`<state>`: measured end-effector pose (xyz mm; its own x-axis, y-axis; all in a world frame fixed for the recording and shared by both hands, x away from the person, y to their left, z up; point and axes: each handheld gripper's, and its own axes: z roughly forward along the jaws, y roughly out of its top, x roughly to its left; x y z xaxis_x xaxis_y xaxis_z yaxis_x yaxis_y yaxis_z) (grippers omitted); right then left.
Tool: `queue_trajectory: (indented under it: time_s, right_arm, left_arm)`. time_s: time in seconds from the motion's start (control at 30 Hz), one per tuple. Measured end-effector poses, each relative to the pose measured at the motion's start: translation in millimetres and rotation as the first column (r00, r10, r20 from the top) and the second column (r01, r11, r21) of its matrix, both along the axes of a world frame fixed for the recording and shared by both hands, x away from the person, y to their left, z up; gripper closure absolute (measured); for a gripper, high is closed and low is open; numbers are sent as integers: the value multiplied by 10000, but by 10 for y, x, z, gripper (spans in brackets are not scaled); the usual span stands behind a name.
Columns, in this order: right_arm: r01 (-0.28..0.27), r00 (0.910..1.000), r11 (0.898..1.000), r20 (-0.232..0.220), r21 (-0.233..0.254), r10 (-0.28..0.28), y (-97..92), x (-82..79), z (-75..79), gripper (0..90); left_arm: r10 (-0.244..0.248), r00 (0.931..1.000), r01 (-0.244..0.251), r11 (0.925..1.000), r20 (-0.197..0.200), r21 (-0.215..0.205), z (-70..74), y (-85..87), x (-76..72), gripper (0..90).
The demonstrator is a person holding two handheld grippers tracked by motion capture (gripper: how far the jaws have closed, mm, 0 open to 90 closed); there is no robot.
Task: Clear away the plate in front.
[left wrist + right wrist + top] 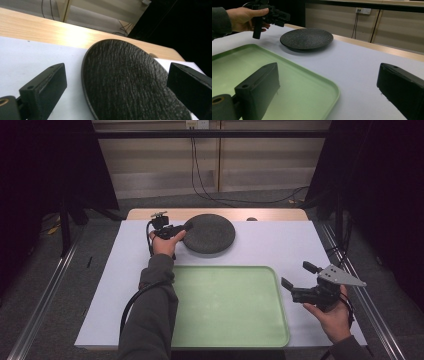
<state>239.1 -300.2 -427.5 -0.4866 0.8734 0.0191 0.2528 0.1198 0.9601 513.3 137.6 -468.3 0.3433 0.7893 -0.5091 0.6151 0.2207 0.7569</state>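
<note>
A dark, rough-textured round plate [210, 234] lies flat on the white mat at the back of the table. My left gripper [186, 227] is at the plate's left edge, pointing right. In the left gripper view the jaws stand open, one out over the mat and the other above the plate [125, 75], with the rim between them and no pad pressing on it. My right gripper [295, 274] hovers open and empty at the right, just off the corner of the green tray [280, 320]. The right gripper view shows the plate [306, 38] and the left gripper [283, 16] farther off.
The empty light-green tray [332, 87] fills the near middle of the white mat [280, 245]. A strip of wooden tabletop [280, 214] runs behind the mat. Metal rails flank the table, and cables hang on the back wall.
</note>
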Motion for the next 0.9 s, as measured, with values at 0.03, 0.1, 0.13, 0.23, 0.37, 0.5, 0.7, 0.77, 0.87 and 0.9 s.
queue_trajectory:
  time_s: [0.03,0.1,0.13,0.23,0.37,0.5,0.7,0.77,0.87,0.9]
  right_arm:
    - [24,10000,10000,-22,8,-24,-1,0,0,40]
    - [30,10000,10000,-32,29,-30,-2,6,-1,40]
    - [39,10000,10000,-49,60,-38,-2,8,-1,40]
    - [53,10000,10000,-51,71,-53,-6,9,0,41]
    - [78,10000,9999,-63,115,-77,-10,10,2,43]
    - [-16,9999,10000,-103,68,17,-4,17,-6,44]
    - [9,9999,9999,-108,168,-7,-7,14,1,46]
    - [16,9999,9998,-105,182,-14,-11,16,0,46]
    - [27,9999,9998,-115,216,-24,-11,18,0,46]
    - [22,9999,9997,-134,225,-19,-10,19,-1,46]
  left_arm:
    - [-7,10000,7,9999,-30,-152,-12,0,11,26]
    - [29,10000,-31,9998,-67,-186,-20,-9,18,32]
    - [83,9999,-84,9999,-60,-114,-37,-21,25,34]
    - [269,9994,-276,9990,-223,-349,-53,-21,32,72]
    - [305,9990,-313,9992,-325,-232,-92,-10,41,142]
    - [149,9991,-145,9998,-388,113,-136,-34,48,210]
    - [436,9965,-397,9977,-710,545,-164,-43,57,283]
    - [435,9968,-385,9965,-674,737,-175,-39,60,298]
    - [571,9946,-516,9966,-871,634,-204,-53,62,328]
    - [521,9941,-454,9965,-956,707,-211,-49,62,335]
